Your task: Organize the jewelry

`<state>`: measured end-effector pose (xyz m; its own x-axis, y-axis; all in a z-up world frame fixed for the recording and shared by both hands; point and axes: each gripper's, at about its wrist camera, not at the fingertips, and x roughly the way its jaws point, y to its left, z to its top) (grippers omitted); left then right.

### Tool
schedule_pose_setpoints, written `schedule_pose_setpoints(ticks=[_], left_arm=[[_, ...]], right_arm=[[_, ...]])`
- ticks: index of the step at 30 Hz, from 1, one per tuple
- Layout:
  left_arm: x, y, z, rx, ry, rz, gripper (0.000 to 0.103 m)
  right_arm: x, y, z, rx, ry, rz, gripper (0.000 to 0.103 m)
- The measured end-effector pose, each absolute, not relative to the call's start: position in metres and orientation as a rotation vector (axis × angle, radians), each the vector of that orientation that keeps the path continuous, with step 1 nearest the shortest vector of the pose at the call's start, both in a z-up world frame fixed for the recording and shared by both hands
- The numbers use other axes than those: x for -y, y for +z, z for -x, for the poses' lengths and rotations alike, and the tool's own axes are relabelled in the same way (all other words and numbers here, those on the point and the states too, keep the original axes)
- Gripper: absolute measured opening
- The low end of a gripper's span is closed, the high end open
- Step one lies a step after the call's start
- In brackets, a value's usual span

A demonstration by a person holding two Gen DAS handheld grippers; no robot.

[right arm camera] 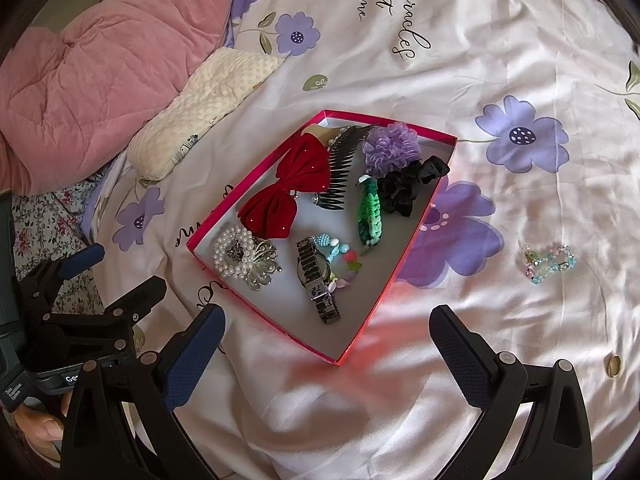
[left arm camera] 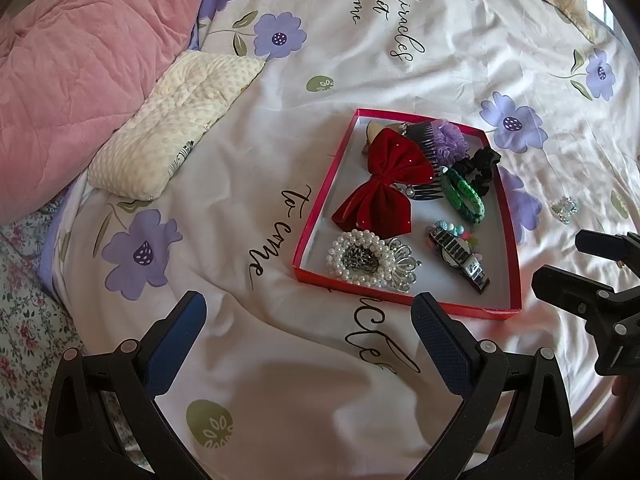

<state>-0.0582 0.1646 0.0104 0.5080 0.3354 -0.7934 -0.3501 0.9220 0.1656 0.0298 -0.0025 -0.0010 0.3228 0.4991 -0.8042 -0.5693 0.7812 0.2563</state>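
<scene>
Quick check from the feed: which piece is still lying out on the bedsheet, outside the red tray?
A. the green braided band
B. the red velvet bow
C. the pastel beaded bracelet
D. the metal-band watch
C: the pastel beaded bracelet lies on the bedsheet to the right of the red tray, apart from it, while the bow, watch and green band all sit inside the tray.
</scene>
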Motion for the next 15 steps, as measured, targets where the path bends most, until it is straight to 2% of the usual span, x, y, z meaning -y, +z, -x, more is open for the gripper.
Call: schedule_pose_setpoints(ticks=[15], left_arm=[[-0.1654,0.0100,0.0585,-0.955,0.413,0.018,0.103]], right_arm=[[0.0042,-0.0017,-0.0308,-1.026,0.701,0.077,0.103]])
